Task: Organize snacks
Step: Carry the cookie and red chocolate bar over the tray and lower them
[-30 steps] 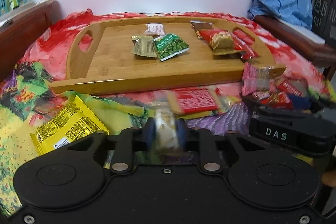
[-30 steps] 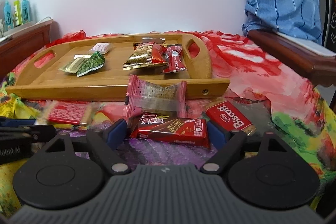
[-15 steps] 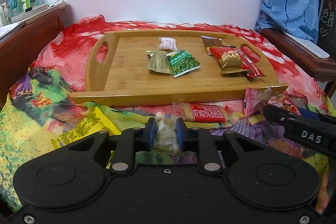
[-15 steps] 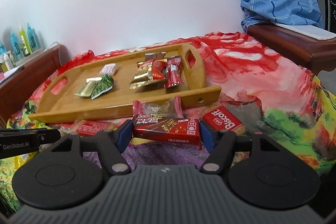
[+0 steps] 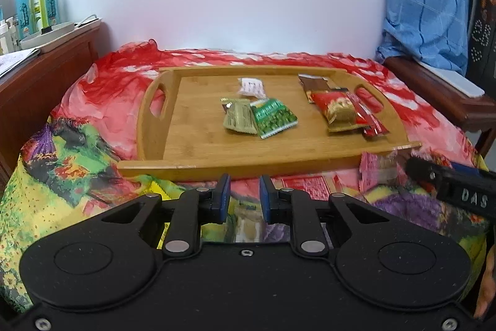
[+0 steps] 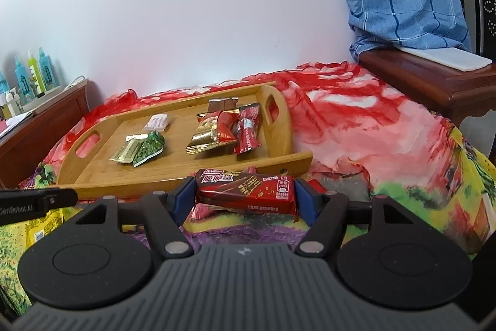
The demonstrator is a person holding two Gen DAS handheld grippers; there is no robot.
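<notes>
Red wafer bar: the red wafer bar (image 6: 245, 190) is lifted clear of the patterned cloth (image 6: 372, 129), pinched end to end and lying crosswise in the right tool (image 6: 245, 196).
Why held so: judging by the task, gripping the two short ends keeps the bar flat and level, ready to be carried to the tray ahead.
Right tool: about half spread, its blue pads pressing on both ends of the wrapper; it is grasping the bar.
Wooden tray: the wooden tray (image 6: 139, 182) sits just beyond the right tool's tips, its near rim almost behind the bar.
Already sorted: a green packet (image 6: 148, 148) lies ahead and to the left, a gold nut packet (image 6: 210, 135) and a red stick (image 6: 248, 132) straight ahead; like seems grouped with like.
Left tool: the left tool (image 5: 245, 194) hovers short of the tray's near rim, its jaws nearly together.
Left tool's load: something pale and blurred shows low between its fingers; whether it is gripped cannot be told.
Still loose: a yellow packet (image 6: 43, 225) lies on the cloth, left of the right tool.
</notes>
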